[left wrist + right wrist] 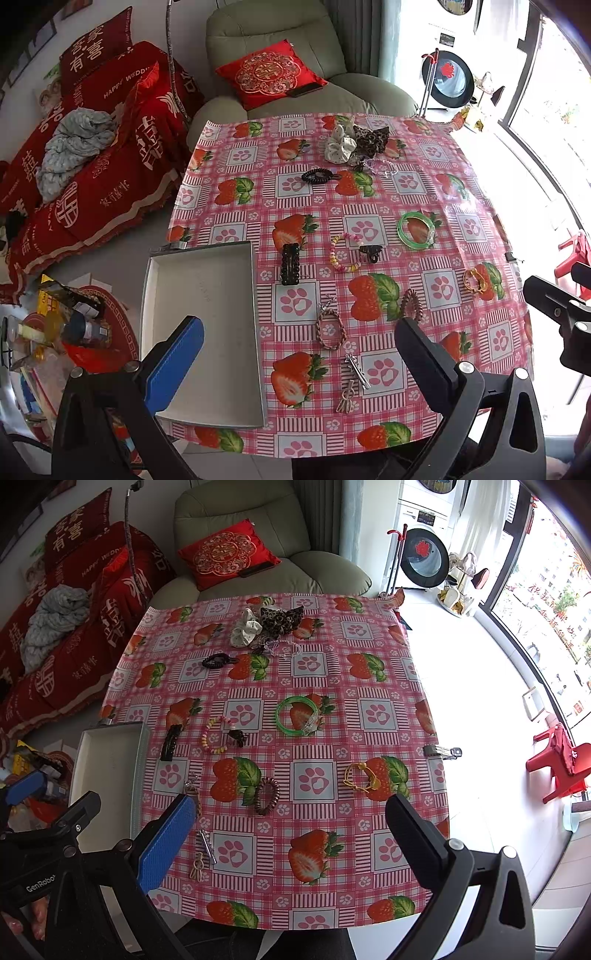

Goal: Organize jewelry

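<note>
Left gripper (299, 354): jaws spread wide, empty, above the near left of the table.
Right gripper (291, 830): jaws spread wide, empty, above the near edge.
Tray (162, 280): white, shallow, empty, at the near left corner of the tablecloth (436, 206).
Green bangle (416, 229): centre right.
Beaded bracelet (345, 253): mid-table, touching a black claw clip (370, 253).
Braided bracelet (330, 329): near, just right of the tray.
Scrunchies (354, 142): far edge.

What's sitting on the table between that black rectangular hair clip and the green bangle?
Between the black hair clip and the green bangle lie a pastel bead bracelet and a small black claw clip at its right edge, clearest in the left wrist view.
</note>
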Available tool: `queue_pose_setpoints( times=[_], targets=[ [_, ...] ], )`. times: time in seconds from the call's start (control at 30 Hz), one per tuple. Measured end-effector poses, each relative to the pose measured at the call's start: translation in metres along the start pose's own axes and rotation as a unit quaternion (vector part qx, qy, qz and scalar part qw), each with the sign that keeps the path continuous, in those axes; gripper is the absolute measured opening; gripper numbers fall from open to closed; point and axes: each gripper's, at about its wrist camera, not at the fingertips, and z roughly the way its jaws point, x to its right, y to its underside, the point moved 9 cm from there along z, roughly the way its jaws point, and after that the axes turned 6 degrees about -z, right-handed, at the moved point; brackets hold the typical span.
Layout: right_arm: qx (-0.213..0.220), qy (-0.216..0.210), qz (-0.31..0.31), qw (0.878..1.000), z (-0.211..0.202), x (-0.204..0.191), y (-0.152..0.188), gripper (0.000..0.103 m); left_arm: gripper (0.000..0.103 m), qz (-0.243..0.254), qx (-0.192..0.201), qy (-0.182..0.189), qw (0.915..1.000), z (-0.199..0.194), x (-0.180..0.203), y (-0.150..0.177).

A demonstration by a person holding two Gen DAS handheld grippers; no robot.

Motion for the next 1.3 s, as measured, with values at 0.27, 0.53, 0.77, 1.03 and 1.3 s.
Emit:
queue_pose_setpoints(
  times=[0.27, 0.53, 0.77, 1.03, 1.3],
  targets=[
    [0.000, 0.000, 0.001, 1.000, 0.000, 0.001, 0.000, 0.102, 0.103, 0.000, 0.000, 0.001, 1.0000, 0.000, 0.000, 0.000],
    [-0.005, 0.000, 0.006, 1.000, 0.000, -0.002, 0.003, 0.102, 0.103, -0.005, -0.003, 0.013, 0.9999, 0.002, -0.001, -0.003],
    [-0.029, -0.003, 0.032, 0.999, 0.015, -0.005, 0.014, 0.102, 0.103, 0.013, -0.038, 0.043, 0.9983, 0.026, -0.005, 0.007],
    [-0.075, 0.008, 0.072, 0.995, 0.047, -0.003, 0.045, 0.102, 0.103, 0.059, -0.057, 0.036, 0.9960, 0.072, -0.006, 0.012],
    [-0.110, 0.024, 0.078, 0.991, 0.098, 0.034, 0.055, 0.102, 0.103, 0.068, -0.072, 0.055, 0.9935, 0.131, 0.028, -0.003]
  ],
)
